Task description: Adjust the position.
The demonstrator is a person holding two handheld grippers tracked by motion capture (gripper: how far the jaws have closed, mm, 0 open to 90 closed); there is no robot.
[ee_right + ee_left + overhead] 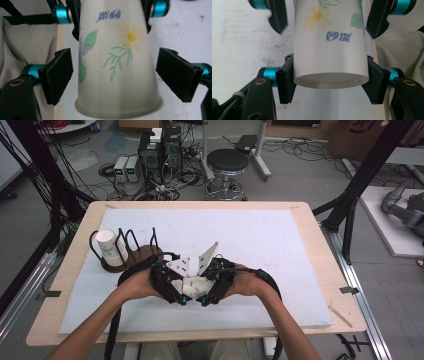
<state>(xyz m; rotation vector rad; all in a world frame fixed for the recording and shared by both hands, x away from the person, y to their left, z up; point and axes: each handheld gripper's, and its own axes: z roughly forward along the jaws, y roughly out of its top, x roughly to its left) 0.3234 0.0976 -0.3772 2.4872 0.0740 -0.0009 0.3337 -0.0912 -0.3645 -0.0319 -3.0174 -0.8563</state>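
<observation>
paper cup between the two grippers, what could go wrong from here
The white flower-printed paper cup is held by the left hand-held gripper alone, clamped near its base; a hard squeeze might dent the thin wall. The right hand-held gripper has its jaws apart, clear of the rim end, so the cup could tilt or slip. The dark wire cup rack stands close by and could be bumped.

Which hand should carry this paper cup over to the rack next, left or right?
Left. The left tongs are clamped on the paper cup near its base, while the right tongs stand open around its rim end without touching. The rack, already holding another cup, also sits on the left side.
</observation>
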